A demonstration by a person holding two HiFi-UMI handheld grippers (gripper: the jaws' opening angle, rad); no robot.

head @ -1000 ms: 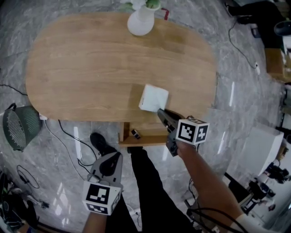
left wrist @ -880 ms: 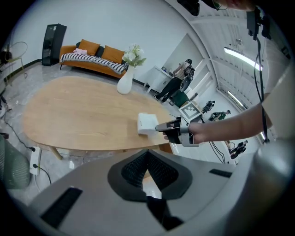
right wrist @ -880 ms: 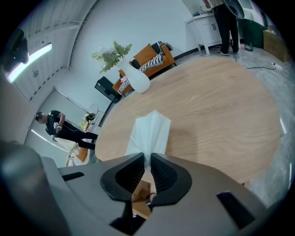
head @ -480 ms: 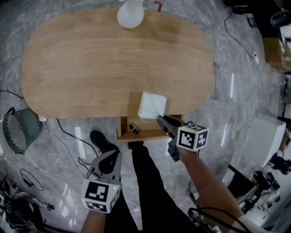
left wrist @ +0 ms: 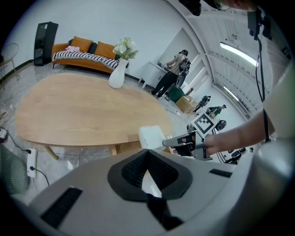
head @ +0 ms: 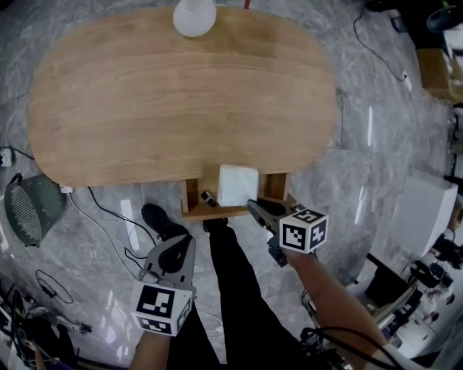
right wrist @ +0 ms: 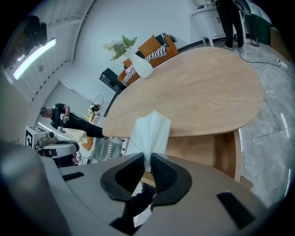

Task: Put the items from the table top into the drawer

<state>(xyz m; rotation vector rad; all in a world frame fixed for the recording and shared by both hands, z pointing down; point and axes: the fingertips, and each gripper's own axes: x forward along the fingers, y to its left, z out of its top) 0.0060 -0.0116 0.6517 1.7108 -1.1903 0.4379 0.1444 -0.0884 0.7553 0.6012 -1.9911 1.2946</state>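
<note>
A white folded napkin (head: 238,185) hangs over the open wooden drawer (head: 190,202) under the table's near edge. My right gripper (head: 252,205) is shut on its near corner. In the right gripper view the napkin (right wrist: 150,131) stands up between the pads, with the drawer's wall (right wrist: 224,152) to the right. A small black item (head: 209,198) lies in the drawer's left part. My left gripper (head: 176,246) hovers low at the left over the floor, away from the drawer; its jaws (left wrist: 146,154) meet with nothing between them. The oval wooden table (head: 145,108) holds only a white vase (head: 194,14).
My legs and a black shoe (head: 160,222) stand right below the drawer. A green mesh basket (head: 29,207) and cables (head: 108,217) lie on the marble floor at the left. White equipment (head: 423,217) stands at the right.
My right gripper has carried the napkin off the table's front edge to a spot over the open drawer. The left gripper has hardly shifted.
</note>
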